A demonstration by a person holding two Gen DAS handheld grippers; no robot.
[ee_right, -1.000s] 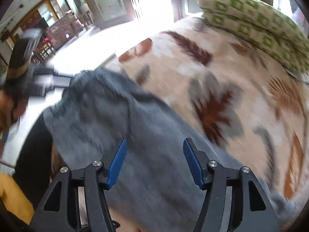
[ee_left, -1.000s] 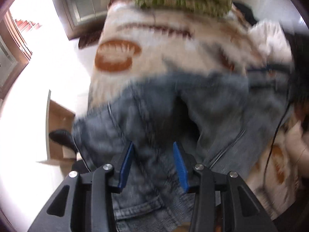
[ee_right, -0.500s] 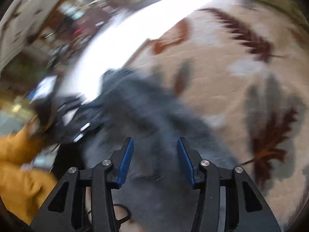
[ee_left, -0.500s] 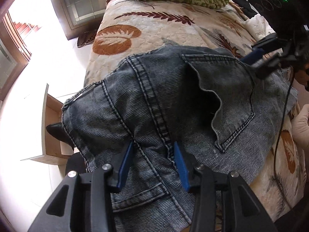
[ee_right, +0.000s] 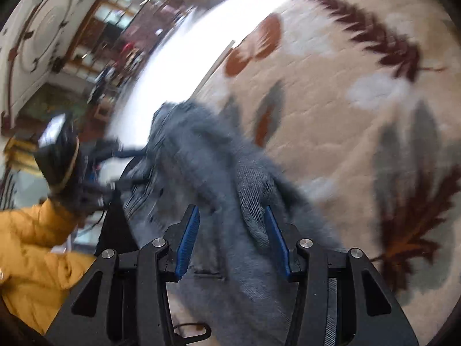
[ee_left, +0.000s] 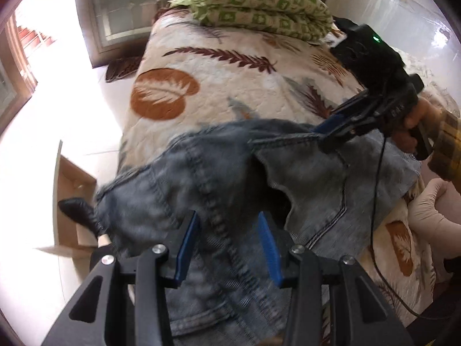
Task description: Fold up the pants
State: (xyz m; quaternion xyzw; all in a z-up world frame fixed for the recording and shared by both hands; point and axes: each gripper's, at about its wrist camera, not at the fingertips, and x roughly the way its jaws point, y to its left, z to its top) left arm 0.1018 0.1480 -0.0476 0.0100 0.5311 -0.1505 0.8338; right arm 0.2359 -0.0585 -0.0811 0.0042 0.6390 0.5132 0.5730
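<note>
Swung down toward the leaf-patterned bed (ee_left: pixel 219 86), the right gripper (ee_left: pixel 327 135), jaws just narrowed, clamps the grey-blue denim pants (ee_left: pixel 201 178) while the left gripper (ee_left: pixel 227 242) pinches the near seam; uneven pulling could skew the fold.

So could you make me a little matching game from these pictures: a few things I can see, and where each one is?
Things:
1. jeans
2. green patterned pillow
3. cardboard box
4. bedspread

Places:
A. on the floor beside the bed
B. at the far end of the bed
C. bunched up on the near part of the bed
D. covering the bed, printed with leaves

Pairs: 1-C, 2-B, 3-A, 4-D
</note>
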